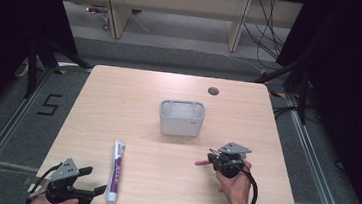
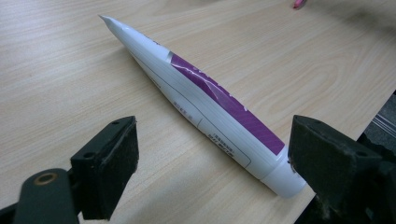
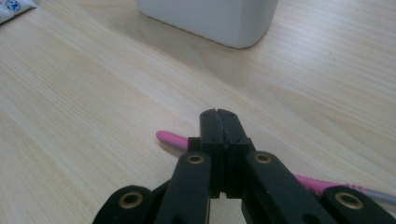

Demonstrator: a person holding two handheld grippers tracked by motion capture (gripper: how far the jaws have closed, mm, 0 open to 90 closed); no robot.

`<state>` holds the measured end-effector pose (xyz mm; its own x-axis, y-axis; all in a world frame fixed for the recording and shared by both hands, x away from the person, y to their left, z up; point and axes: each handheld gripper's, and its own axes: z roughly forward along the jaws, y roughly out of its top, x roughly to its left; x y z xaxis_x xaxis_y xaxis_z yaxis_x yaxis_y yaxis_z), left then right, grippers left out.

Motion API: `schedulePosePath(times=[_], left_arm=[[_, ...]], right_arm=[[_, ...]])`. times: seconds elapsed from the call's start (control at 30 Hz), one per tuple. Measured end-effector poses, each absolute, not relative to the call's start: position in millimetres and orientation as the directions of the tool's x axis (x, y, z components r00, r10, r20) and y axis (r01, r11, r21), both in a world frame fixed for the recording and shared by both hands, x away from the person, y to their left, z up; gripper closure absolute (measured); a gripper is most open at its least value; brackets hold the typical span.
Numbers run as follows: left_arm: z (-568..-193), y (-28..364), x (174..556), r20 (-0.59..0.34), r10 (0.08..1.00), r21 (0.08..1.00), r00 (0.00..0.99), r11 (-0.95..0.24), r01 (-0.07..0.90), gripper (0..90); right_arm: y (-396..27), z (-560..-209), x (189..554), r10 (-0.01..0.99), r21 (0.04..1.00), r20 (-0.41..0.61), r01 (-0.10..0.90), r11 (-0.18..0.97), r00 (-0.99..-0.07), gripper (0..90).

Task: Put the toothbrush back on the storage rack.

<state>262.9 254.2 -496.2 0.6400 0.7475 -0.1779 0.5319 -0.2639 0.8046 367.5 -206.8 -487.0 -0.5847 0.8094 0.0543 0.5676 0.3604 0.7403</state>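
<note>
Two grippers are in your hands at the near edge of the table (image 1: 119,91). Your left gripper (image 2: 212,161) has its jaws spread wide, one on each side of the cap end of the toothpaste tube (image 2: 205,102); the right-hand jaw in the left gripper view sits just beside the white cap, and contact cannot be confirmed. The other jaw stands well clear of the tube. Your right gripper (image 3: 218,122) has its jaws pressed fully together with no gap between the pads. A pink toothbrush (image 3: 170,138) lies flat on the table and passes behind and under the closed jaws; whether the jaws pinch it cannot be told. In the high view the pink end projects to the left of the right gripper. The tube is white with a purple stripe and lies flat near the front edge, its crimped end pointing away from you. Small dark print runs along the tube, but it is too small to read. A white rectangular container (image 1: 181,118) stands upright at mid-table, beyond both grippers. Count: one tube, one toothbrush, one container, and one round hole (image 1: 213,91) in the tabletop.
</note>
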Motion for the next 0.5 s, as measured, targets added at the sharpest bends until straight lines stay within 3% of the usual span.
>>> schedulePosePath(times=[0.03,0.1,0.5], left_arm=[[-496,254,263,-0.176,0.746,0.805,0.642,-0.266,0.531,16.0],[-496,254,263,-0.178,0.746,0.804,0.641,-0.265,0.532,16.0],[-496,254,263,-0.178,0.745,0.806,0.642,-0.265,0.530,16.0]], right_arm=[[-206,-488,371,0.795,0.747,0.023,0.539,0.390,-0.606,90.0],[-201,-490,370,0.815,0.736,0.080,0.585,0.340,-0.574,90.0],[-183,-494,383,0.806,0.702,0.078,0.607,0.374,-0.587,90.0]])
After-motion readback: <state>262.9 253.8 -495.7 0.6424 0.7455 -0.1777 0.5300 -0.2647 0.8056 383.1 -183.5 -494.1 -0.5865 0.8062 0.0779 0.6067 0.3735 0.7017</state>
